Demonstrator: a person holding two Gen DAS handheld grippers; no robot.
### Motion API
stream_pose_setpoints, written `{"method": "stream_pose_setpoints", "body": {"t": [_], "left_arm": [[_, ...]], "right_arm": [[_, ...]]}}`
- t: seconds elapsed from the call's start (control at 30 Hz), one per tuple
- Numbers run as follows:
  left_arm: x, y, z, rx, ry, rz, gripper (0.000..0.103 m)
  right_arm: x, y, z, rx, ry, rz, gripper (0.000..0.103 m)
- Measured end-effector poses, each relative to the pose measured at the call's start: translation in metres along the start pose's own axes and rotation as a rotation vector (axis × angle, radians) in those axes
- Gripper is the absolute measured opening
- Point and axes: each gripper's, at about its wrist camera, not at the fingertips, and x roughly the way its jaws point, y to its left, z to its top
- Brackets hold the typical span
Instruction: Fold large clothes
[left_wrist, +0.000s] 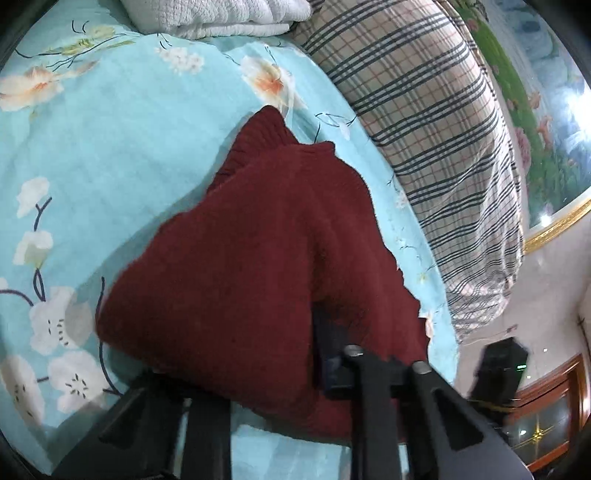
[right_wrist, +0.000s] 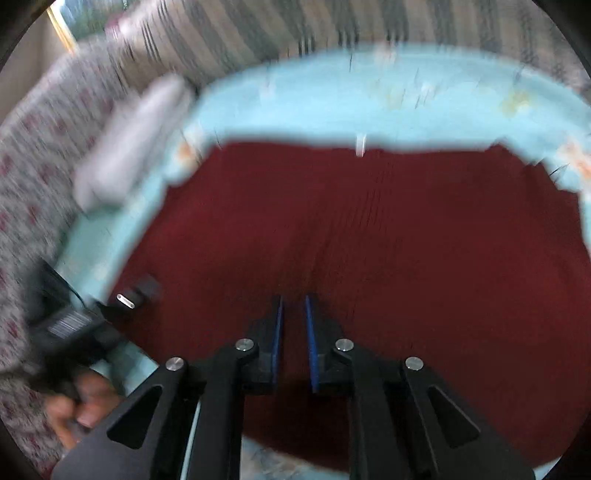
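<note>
Two wrist views are showing one dark red knitted sweater (left_wrist: 258, 266) lying on a light blue floral bedsheet (left_wrist: 110, 155).

In the left wrist view, the sweater is bunching up in a heap over the left gripper (left_wrist: 321, 365), draping across its fingers and hiding most of them. Only one blue-padded finger is peeking out under the cloth, so I cannot tell how far the jaws are standing apart or whether they are pinching the knit. A ribbed cuff or hem is pointing toward the far side of the bed. Farther back, a folded white towel (left_wrist: 229, 18) is sitting at the top edge, partly cut off, and a plaid blanket (left_wrist: 436, 147) is running along the right of the sheet. To the right, a gold-framed landscape picture (left_wrist: 546, 122) is hanging on the wall, and a blurred black device (left_wrist: 498, 369) is showing near the lower right.

In the right wrist view, everything is smearing with motion blur. The sweater (right_wrist: 369, 229) is spreading wide and flat over the bedsheet (right_wrist: 369, 96). The right gripper (right_wrist: 293, 306) is hovering above it with its blue-lined fingers (right_wrist: 312, 347) parted by a narrow gap, holding nothing between them. At the lower left, a black gripper body with a barcode label (right_wrist: 66, 325), too blurred to read, is showing, with a hand (right_wrist: 81, 406) below it.
</note>
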Motion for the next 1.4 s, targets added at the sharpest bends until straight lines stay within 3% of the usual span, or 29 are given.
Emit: {"method": "stream_pose_setpoints", "body": {"t": [0.13,0.3,0.37,0.47,0.57,0.67,0.7,0.73,0.83,1.2,1.33,1.37,1.4], "left_arm": [[-0.014,-0.025,0.005,0.07,-0.02,-0.038,0.013],[-0.026,-0.097,0.002,0.25,-0.032,-0.101,0.012],[-0.025,-0.128,-0.006,0.332,-0.026,-0.116,0.012],[-0.011,-0.182,-0.029,0.496,-0.005,-0.119,0.012],[0.021,-0.222,-0.064,0.638,0.066,-0.098,0.012],[0.062,-0.238,-0.111,0.775,0.141,-0.018,0.012],[0.074,-0.238,-0.126,0.811,0.161,0.011,0.012],[0.085,-0.236,-0.139,0.838,0.176,0.035,0.012],[0.096,-0.233,-0.159,0.872,0.181,0.06,0.012],[0.093,-0.238,-0.187,1.071,0.073,0.164,0.012],[0.092,-0.236,-0.19,1.092,0.066,0.167,0.012],[0.092,-0.236,-0.189,1.091,0.068,0.166,0.012],[0.091,-0.237,-0.189,1.088,0.069,0.164,0.012]], "right_arm": [[0.001,0.0,-0.001,-0.021,0.004,-0.006,0.008],[-0.001,-0.009,-0.002,0.037,-0.006,0.051,0.008],[-0.008,-0.027,-0.002,0.123,-0.01,0.163,0.008],[-0.027,-0.081,-0.012,0.375,-0.059,0.365,0.009],[-0.065,-0.146,-0.031,0.573,-0.197,0.391,0.012],[-0.088,-0.189,-0.044,0.67,-0.263,0.439,0.027],[-0.093,-0.197,-0.047,0.687,-0.272,0.454,0.045],[-0.098,-0.201,-0.049,0.689,-0.284,0.469,0.058],[-0.102,-0.199,-0.044,0.64,-0.261,0.473,0.065],[-0.074,-0.19,-0.003,0.528,-0.127,0.44,0.068],[-0.057,-0.196,0.011,0.497,-0.057,0.422,0.068],[-0.054,-0.193,0.015,0.47,-0.038,0.406,0.066],[-0.053,-0.191,0.017,0.453,-0.025,0.393,0.055]]}}
